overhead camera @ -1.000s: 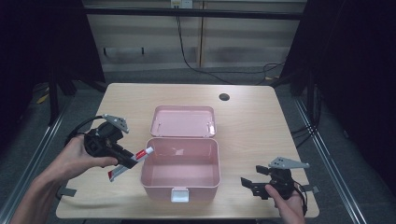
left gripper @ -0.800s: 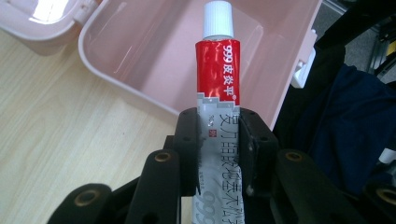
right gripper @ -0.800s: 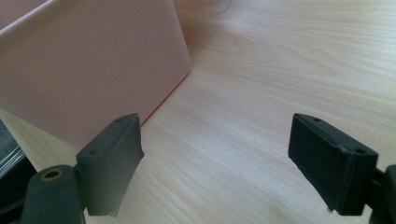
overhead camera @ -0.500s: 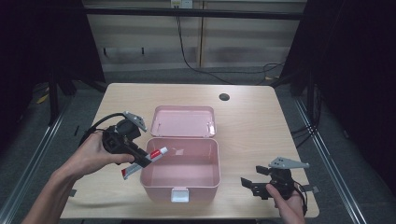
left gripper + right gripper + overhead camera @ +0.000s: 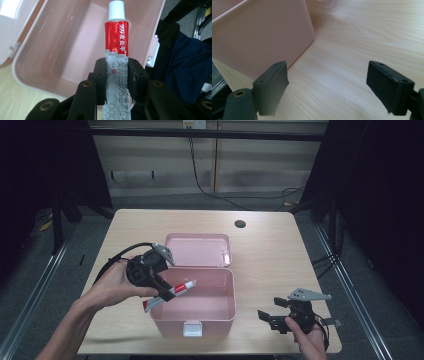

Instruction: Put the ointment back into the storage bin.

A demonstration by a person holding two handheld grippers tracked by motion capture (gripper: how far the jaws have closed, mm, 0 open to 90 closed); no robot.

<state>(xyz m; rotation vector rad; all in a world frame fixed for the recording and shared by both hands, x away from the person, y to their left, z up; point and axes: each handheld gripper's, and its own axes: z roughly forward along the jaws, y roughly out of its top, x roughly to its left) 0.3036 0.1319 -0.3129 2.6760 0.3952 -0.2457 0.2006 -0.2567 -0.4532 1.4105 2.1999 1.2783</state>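
Now the left gripper (image 5: 167, 294) has its jaws clamped on the tube (image 5: 170, 293); the tube's white cap points over the open pink box (image 5: 220, 312), its tail hanging outside the box's left wall; the box sits near the tabletop's (image 5: 270, 255) near edge, lid tipped back; at the near right, the right gripper (image 5: 269, 319) rests with jaws wide, holding nothing.

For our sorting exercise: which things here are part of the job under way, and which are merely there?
In the job:
- tube, clamped in the left gripper
- open pink box

Merely there:
- right gripper, jaws apart, beside the box
- table
- dark round hole in the tabletop
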